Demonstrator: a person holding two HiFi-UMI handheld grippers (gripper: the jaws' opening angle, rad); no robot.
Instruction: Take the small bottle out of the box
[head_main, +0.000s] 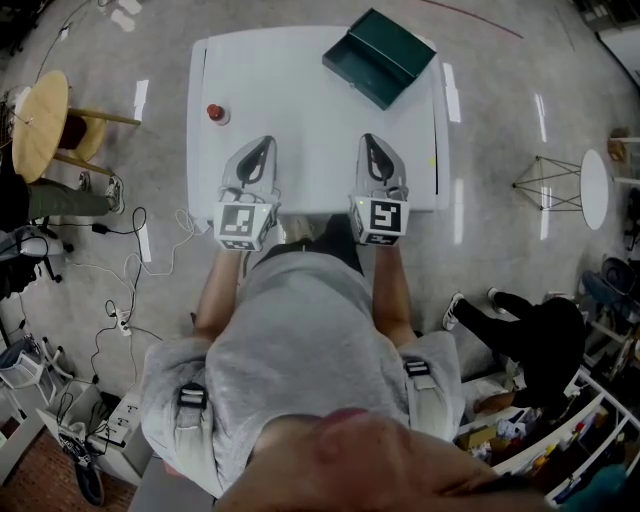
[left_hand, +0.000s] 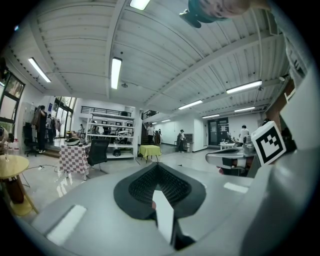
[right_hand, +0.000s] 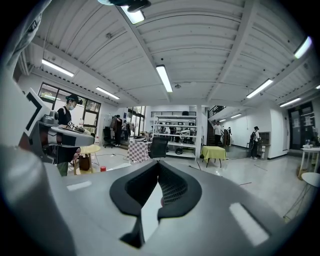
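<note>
A white table (head_main: 300, 120) stands on glossy grey floor (head_main: 520, 90), a round wooden table (head_main: 38, 125) to its left.

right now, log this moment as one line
stage: not started | left gripper: shut, empty, at table edge | right gripper: shut, empty, at table edge | box: far right corner | bottle: not seen

At one o'clock on the table (head_main: 300, 120), the green box (head_main: 378, 56) shows me only its outside; its inside is hidden. The small red thing (head_main: 215, 113) at ten o'clock is too small for me to name.
</note>
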